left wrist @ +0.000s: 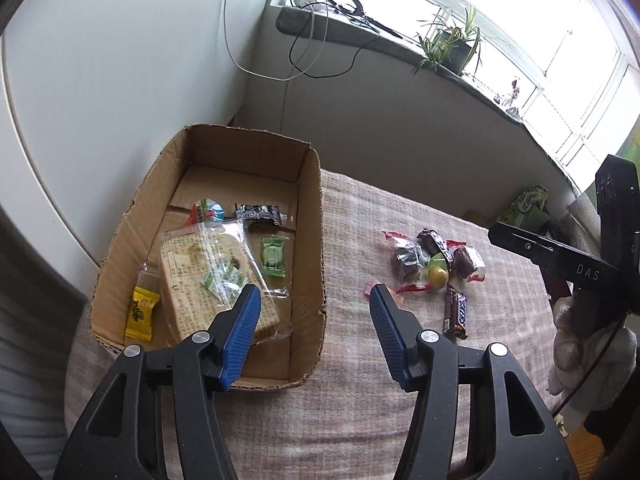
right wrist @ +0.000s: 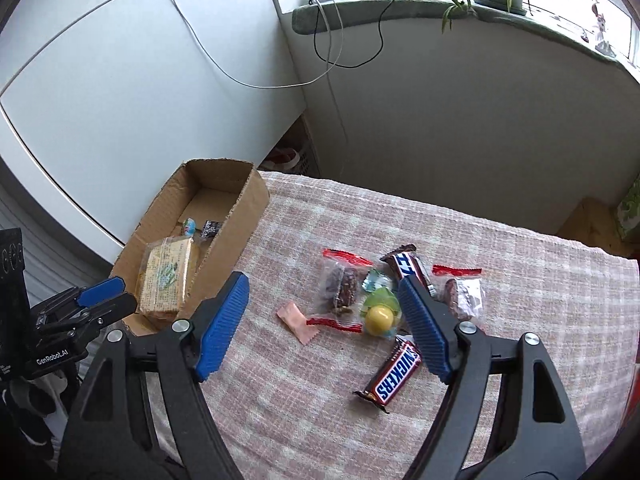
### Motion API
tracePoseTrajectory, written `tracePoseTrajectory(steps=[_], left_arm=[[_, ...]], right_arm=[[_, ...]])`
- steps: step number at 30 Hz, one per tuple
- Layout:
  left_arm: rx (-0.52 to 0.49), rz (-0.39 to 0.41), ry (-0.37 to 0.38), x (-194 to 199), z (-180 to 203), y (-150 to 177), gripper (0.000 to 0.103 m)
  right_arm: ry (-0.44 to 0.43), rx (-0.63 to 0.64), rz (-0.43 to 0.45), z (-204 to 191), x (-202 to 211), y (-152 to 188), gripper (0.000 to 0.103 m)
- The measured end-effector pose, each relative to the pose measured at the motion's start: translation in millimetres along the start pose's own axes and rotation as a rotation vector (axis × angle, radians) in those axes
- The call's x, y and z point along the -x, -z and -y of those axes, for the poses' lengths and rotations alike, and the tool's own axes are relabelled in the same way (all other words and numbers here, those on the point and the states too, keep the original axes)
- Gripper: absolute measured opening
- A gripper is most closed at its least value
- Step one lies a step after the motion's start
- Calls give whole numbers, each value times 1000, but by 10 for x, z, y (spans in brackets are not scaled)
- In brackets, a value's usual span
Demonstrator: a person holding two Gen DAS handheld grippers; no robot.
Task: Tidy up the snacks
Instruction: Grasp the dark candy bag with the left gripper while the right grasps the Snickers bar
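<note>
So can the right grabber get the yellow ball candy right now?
Probably yes. The right gripper is open and empty, and the yellow ball candy lies on the cloth between its fingers, with nothing on top. The date packet and Snickers bar crowd close, so they might get nudged.

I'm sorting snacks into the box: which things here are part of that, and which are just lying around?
Job:
cardboard box
cracker pack, inside it
Snickers bar, on the cloth
yellow ball candy
pink candy

Lying about:
potted plant
cables on the windowsill
</note>
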State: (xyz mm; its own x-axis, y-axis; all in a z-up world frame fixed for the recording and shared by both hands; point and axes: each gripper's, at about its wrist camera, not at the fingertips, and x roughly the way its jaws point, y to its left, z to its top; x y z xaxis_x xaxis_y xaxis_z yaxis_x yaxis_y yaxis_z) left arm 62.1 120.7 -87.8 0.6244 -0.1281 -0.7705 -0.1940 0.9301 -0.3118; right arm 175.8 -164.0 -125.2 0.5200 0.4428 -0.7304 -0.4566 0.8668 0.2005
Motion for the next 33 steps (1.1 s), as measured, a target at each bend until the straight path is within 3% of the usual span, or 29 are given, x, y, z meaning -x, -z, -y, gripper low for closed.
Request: tracePoseTrajectory(steps=[7, 10, 15, 22, 33], left_arm=[[-40, -64, 62, -228, 412, 122, 56], [-77, -79, 91, -314, 578, 151, 56], [-157, -113, 90, -532, 777, 130, 53], [-53, -140, 131, -843, 699, 17, 46], [-13, -176, 129, -1352, 840, -165, 46]], right_arm=[[94, -66, -28, 507, 171, 362, 82], [84, -89, -56, 605, 164, 471, 82], [38, -123, -126, 617, 22, 626, 65], [-1, -187, -173, 545, -295, 697, 54], [10, -244, -220, 401, -732, 727, 53]])
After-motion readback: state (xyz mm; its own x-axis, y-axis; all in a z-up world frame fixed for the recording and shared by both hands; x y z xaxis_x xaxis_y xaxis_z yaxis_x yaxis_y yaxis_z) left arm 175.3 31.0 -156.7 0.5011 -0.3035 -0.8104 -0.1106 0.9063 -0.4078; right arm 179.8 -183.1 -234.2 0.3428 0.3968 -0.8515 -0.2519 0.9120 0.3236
